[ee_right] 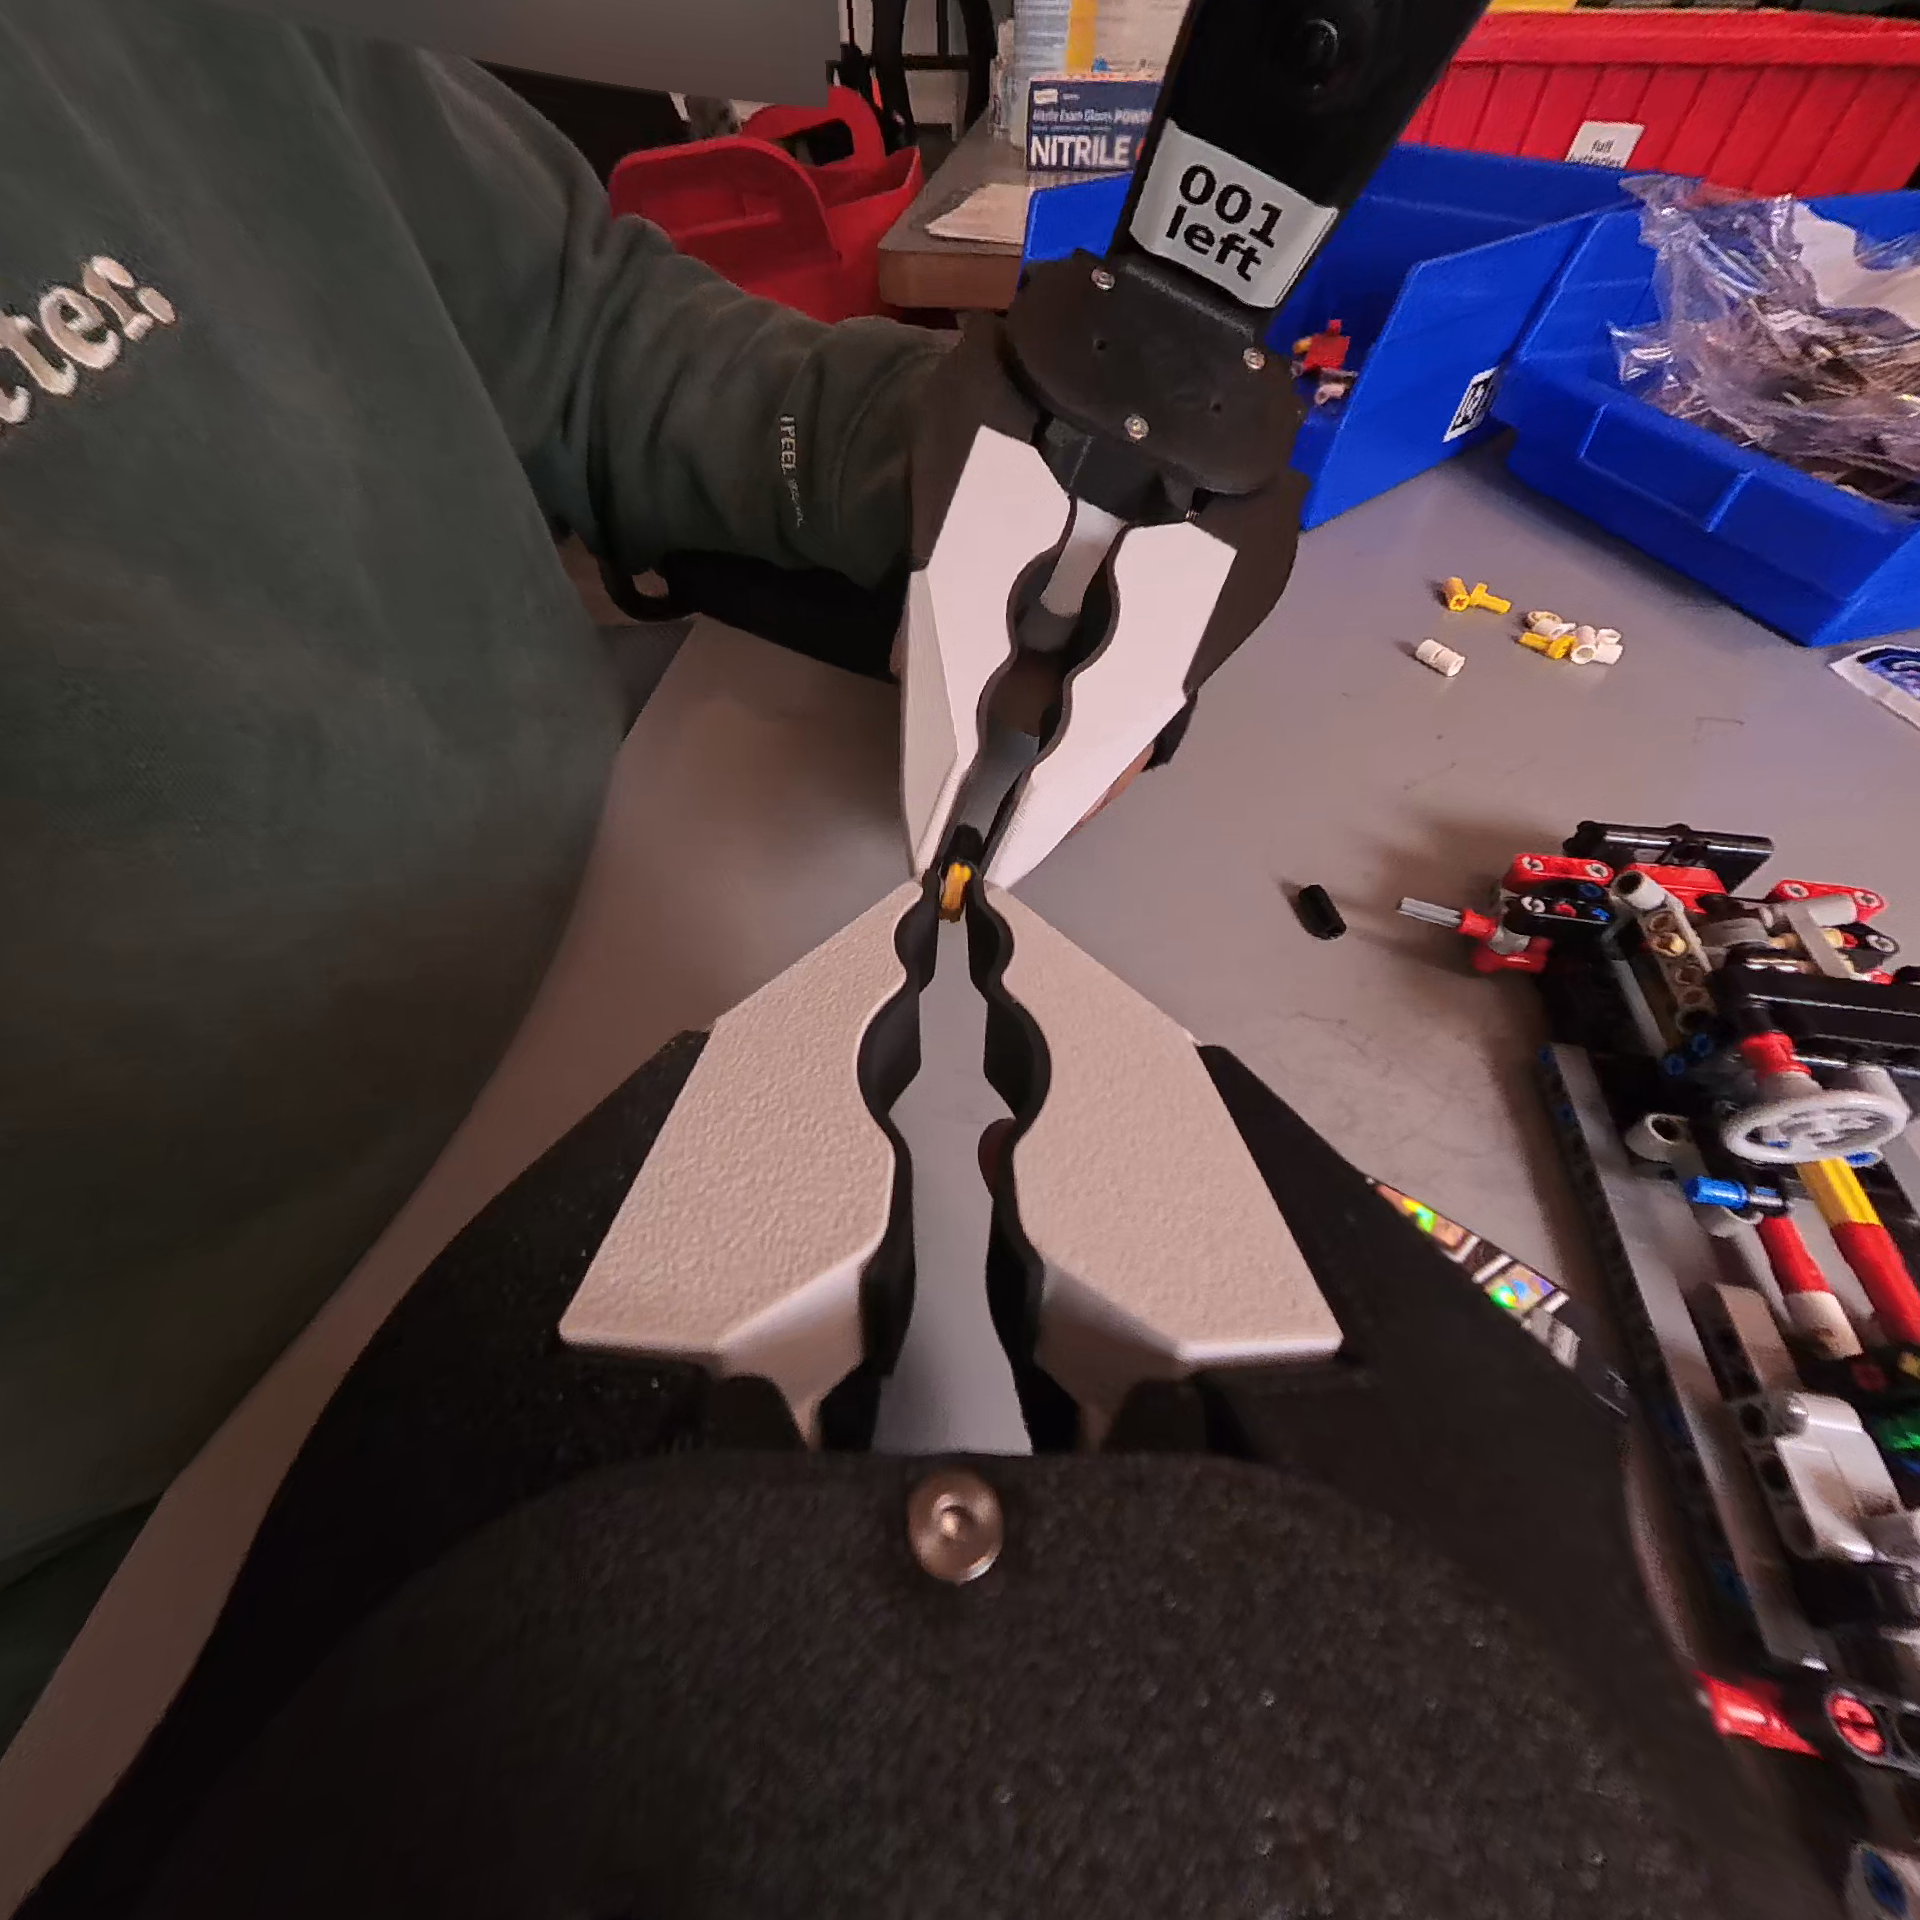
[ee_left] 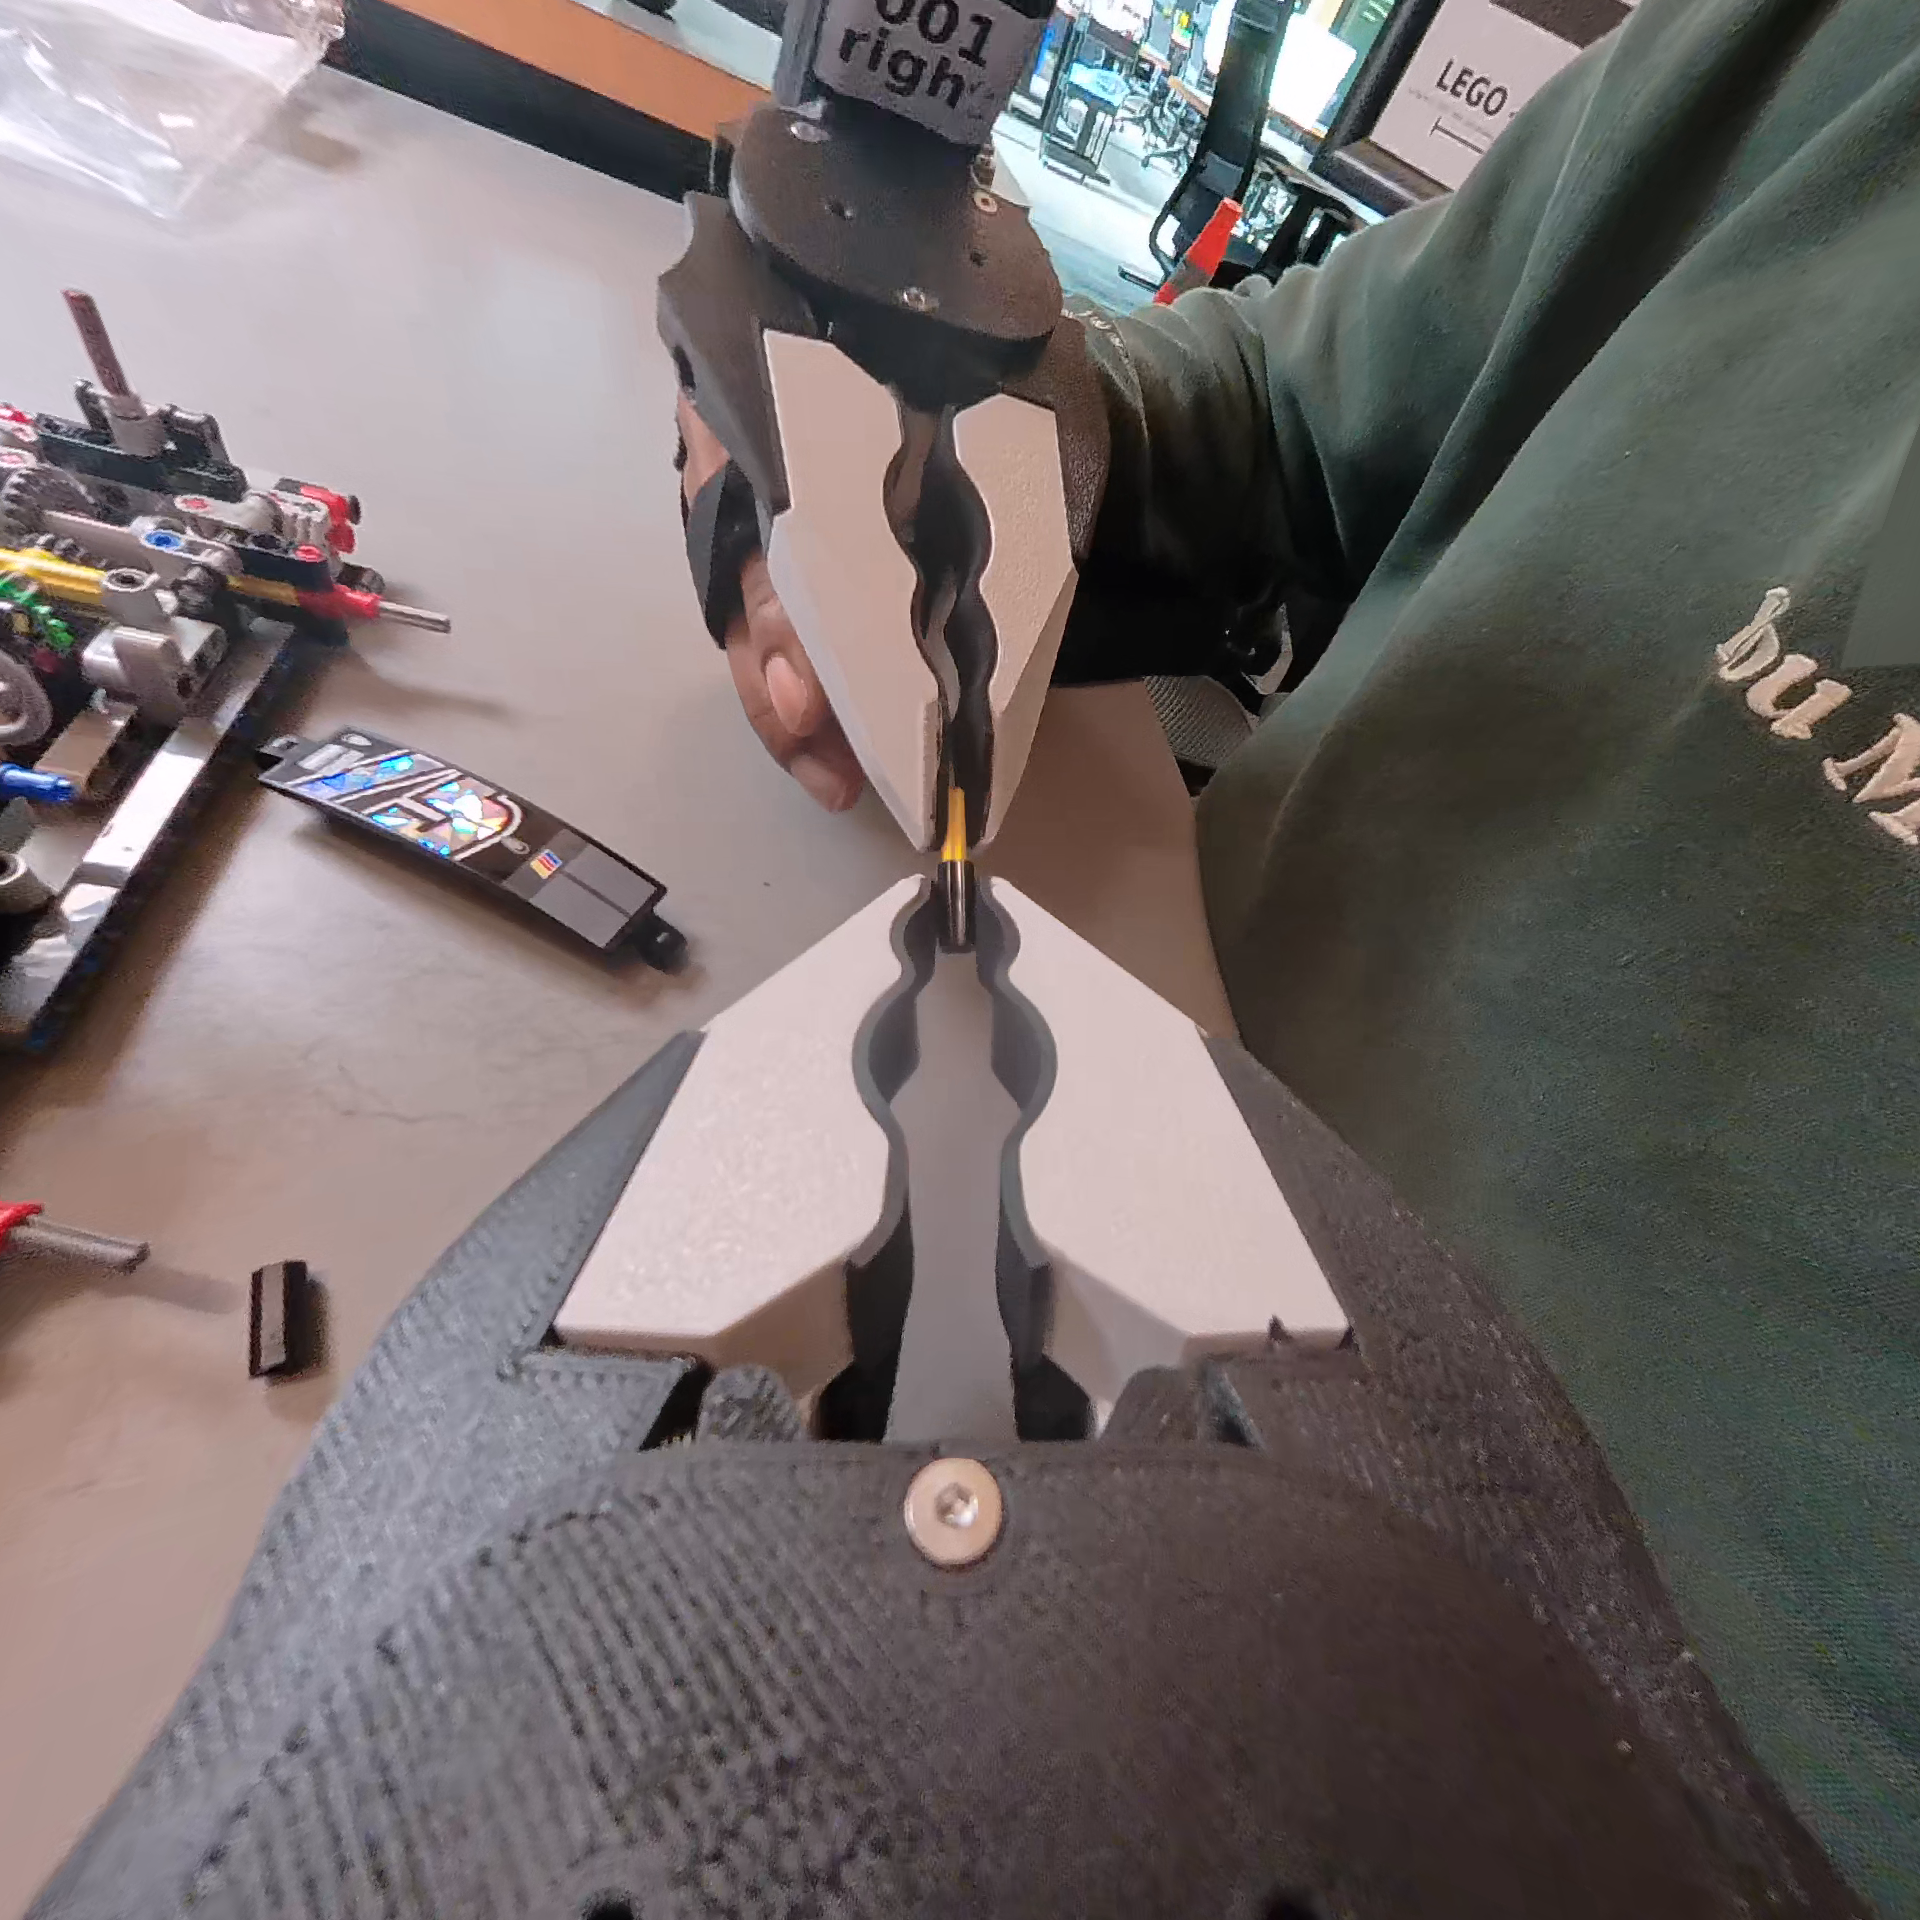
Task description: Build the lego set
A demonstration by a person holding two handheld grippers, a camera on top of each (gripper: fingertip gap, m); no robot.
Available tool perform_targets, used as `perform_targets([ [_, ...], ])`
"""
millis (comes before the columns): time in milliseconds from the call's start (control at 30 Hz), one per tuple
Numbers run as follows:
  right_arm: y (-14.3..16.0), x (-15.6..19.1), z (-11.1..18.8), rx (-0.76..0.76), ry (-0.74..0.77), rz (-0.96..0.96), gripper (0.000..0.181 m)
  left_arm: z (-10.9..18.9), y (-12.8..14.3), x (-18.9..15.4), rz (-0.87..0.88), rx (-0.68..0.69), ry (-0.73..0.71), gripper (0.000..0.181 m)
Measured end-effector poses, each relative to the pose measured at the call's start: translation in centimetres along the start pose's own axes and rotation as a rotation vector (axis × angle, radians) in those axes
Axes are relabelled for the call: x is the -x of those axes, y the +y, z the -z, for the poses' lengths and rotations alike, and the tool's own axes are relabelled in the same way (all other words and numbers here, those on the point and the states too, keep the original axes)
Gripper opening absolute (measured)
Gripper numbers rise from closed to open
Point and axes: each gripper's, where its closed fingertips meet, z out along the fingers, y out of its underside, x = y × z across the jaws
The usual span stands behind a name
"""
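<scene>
The two grippers meet tip to tip above the grey table, close to the person's green sweatshirt. My left gripper is shut on a small black Lego piece. My right gripper comes in from above, shut on a thin yellow Lego piece. The yellow piece's end touches or enters the black piece. In the right wrist view my right gripper pinches the yellow piece, and the left gripper holds the black piece.
A partly built Lego model lies on the table. Near it are a stickered black panel, a loose black piece, a black connector and small yellow and white parts. Blue bins stand behind. The grippers are tip to tip, or close to it.
</scene>
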Motion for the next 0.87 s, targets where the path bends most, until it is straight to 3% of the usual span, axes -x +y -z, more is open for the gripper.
perform_targets([
  [567,1.6,-2.5,0.4,0.100,0.156,0.027,0.002,0.7,-0.1,2.6,-0.130,0.004,-0.216,0.004],
  [667,2.9,-4.7,1.8,0.214,0.276,0.054,0.016,1.5,0.0,4.2,-0.164,0.027,-0.325,0.005],
  [733,4.1,-6.3,3.2,0.298,0.338,-0.053,0.030,2.6,-0.5,5.6,-0.173,0.008,-0.423,0.005],
  [800,5.4,-6.7,3.8,0.379,0.355,-0.133,0.047,3.5,-0.6,6.6,-0.170,0.004,-0.480,0.005],
  [867,6.3,-6.6,3.6,0.453,0.344,-0.093,0.063,3.7,-0.3,6.9,-0.156,0.019,-0.483,0.004],
])
